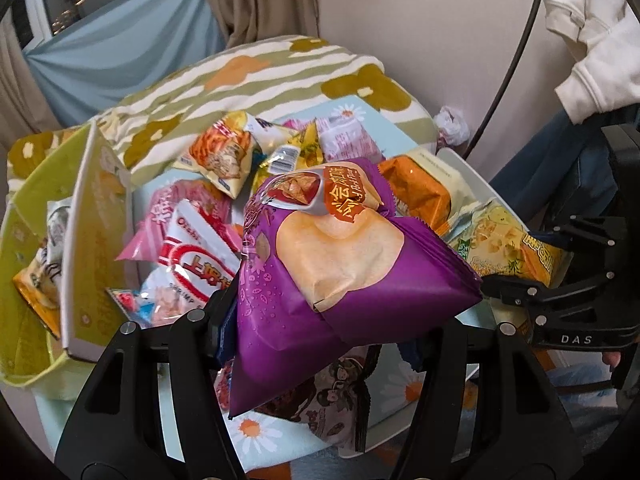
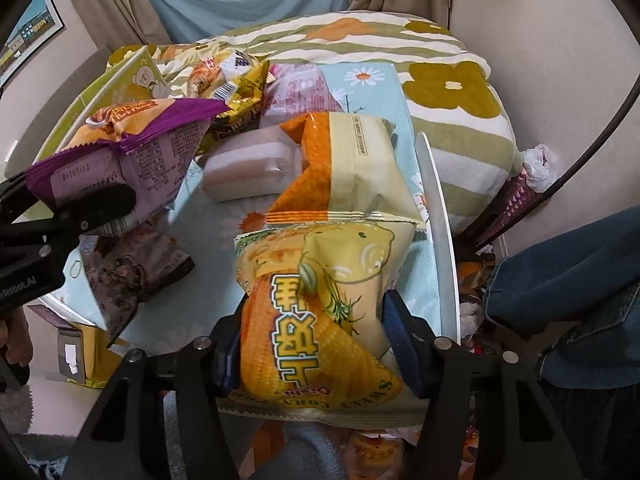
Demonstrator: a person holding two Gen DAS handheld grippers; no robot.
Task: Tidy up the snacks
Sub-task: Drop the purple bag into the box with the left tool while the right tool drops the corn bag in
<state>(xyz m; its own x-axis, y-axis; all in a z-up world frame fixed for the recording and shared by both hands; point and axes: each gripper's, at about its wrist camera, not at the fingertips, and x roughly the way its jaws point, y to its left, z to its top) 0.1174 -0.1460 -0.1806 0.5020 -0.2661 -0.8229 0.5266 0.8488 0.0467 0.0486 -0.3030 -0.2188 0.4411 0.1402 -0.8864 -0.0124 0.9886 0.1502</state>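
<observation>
Tongs are both gripping: the left gripper (image 1: 320, 344) is pinching the purple bag (image 1: 340, 264) tight, lifting it above the white tray (image 2: 436, 216), while the right gripper (image 2: 312, 344) is squeezing the yellow corn bag (image 2: 316, 308) near the tray's right rim. Left of the tray, the green basket (image 1: 24, 248) is waiting with packets inside. Carrying each bag gently, without crushing it or dragging the loose snacks (image 1: 224, 156), is probably wisest.
</observation>
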